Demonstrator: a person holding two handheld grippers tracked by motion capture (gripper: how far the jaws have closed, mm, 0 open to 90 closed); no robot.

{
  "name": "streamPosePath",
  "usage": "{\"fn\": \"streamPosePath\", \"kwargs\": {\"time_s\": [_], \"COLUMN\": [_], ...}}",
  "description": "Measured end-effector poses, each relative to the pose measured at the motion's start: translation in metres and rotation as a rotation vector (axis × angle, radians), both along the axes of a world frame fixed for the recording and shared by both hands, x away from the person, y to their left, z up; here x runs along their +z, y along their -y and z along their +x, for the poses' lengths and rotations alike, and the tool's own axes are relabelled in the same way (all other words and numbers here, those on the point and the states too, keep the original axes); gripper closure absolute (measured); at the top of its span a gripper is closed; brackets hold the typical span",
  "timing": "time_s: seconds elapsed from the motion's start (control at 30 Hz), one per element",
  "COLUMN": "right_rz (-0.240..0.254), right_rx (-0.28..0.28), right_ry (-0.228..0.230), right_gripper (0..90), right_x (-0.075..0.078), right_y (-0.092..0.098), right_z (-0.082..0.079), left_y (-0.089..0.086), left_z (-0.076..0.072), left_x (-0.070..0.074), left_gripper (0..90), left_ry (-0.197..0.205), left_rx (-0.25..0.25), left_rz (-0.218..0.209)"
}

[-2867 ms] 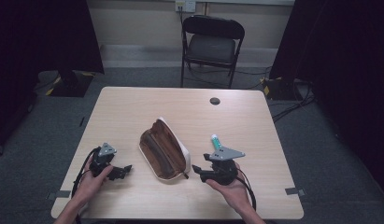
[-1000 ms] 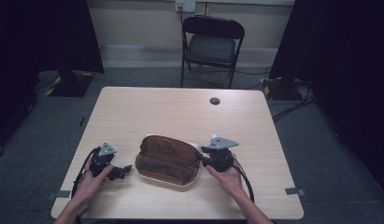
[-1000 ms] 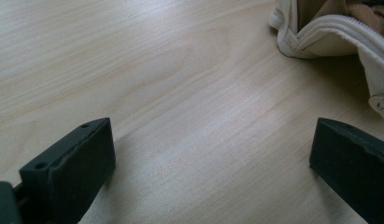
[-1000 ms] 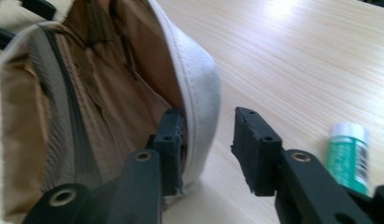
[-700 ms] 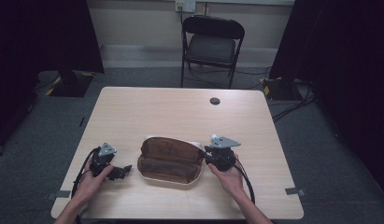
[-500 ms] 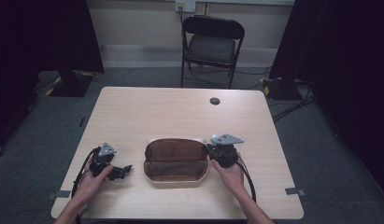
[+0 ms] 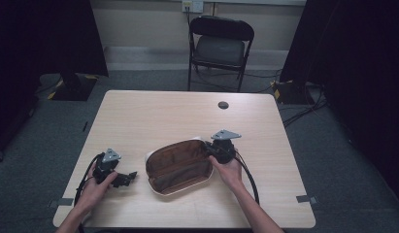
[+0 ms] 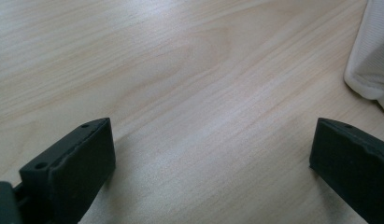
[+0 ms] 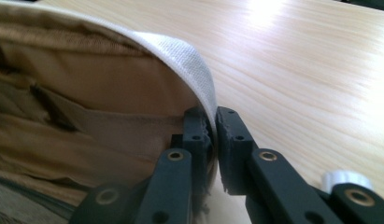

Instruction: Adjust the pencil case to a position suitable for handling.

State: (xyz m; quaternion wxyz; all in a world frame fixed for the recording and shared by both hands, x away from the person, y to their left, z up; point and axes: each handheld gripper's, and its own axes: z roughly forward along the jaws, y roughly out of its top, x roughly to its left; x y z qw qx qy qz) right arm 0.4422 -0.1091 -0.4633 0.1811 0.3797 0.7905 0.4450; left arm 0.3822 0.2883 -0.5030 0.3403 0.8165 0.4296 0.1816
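Note:
An open pouch (image 7: 178, 166), white outside with a brown lining, lies near the front middle of the wooden table (image 7: 163, 116). My right gripper (image 7: 210, 151) is shut on its right end. In the right gripper view the jaws pinch the white rim (image 9: 199, 84) with the brown lining (image 9: 87, 126) to their left. My left gripper (image 7: 130, 176) rests on the table left of the pouch, open and holding nothing. In the left gripper view its two fingers (image 8: 73, 163) stand wide apart over bare wood, and a white corner of the pouch (image 8: 369, 56) shows at the right edge.
A black folding chair (image 7: 220, 43) stands beyond the far edge of the table. A small dark round hole (image 7: 223, 105) sits near the far edge. Dark curtains hang on both sides. Cables trail from both grippers toward the front edge.
My right gripper has swung the pouch round, from pointing away to lying crosswise, and now tilted with its right end farther back. The left gripper has stayed put.

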Motion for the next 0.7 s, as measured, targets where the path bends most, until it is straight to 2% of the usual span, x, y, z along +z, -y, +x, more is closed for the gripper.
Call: {"fn": "streamPosePath", "kwargs": {"time_s": [0.17,0.2,0.33,0.57,0.7], "right_rz": [0.008,0.003,0.024,0.048,0.064], "right_rx": [0.021,0.017,0.019,0.051,0.035], "right_ry": [-0.002,-0.007,-0.014,0.003,0.012], "right_gripper": [75.1,70.5,64.6,61.9,62.2], "right_x": [0.003,0.003,0.004,0.017,0.023], "right_y": [-0.004,-0.003,0.001,0.010,0.024], "right_z": [0.003,0.002,-0.004,-0.016,-0.024], "left_y": [0.000,0.000,0.000,-0.001,-0.001], "left_z": [0.000,0.000,0.000,0.001,0.001], "left_x": [0.000,0.000,0.000,0.000,0.000], "left_gripper": [0.0,0.0,0.0,0.0,0.0], "left_ry": [0.000,0.000,0.001,0.002,0.002], "left_rx": [0.001,0.002,-0.004,-0.005,-0.005], "left_rz": [0.001,-0.003,-0.007,-0.005,-0.005]}}
